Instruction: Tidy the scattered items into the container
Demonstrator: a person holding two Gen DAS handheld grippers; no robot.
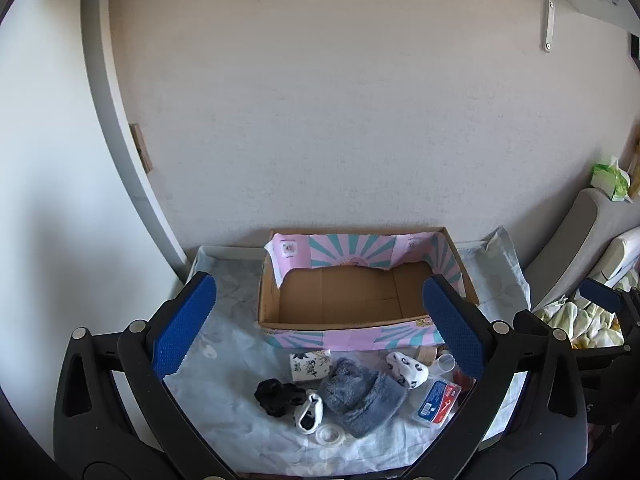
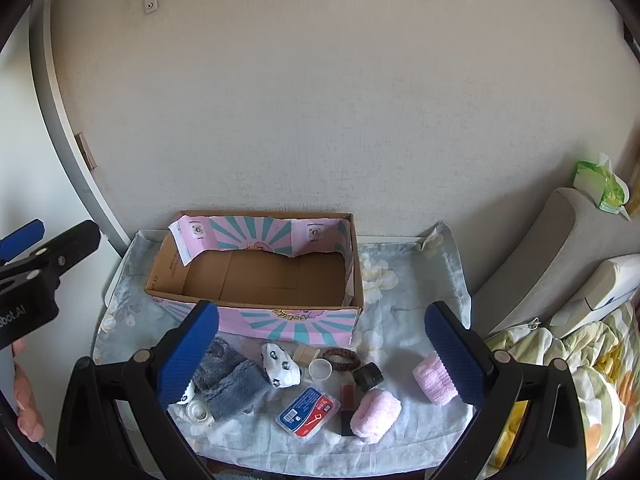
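Cardboard box with pink-and-teal lining (image 2: 260, 280) sits empty at the back; scattered items lie on the floral cloth (image 2: 404, 292) just before its front wall.
Left gripper (image 1: 316, 328) and right gripper (image 2: 322, 354) both gape wide, holding nothing. Risk: the fluffy grey sock (image 1: 360, 394) touches the patterned white sock (image 1: 406, 368), so a pinch may drag both. Only the right view shows two pink fluffy rolls (image 2: 376, 412) and what is probably a brown hair tie (image 2: 341, 358); only the left shows the black scrunchie (image 1: 278, 396).
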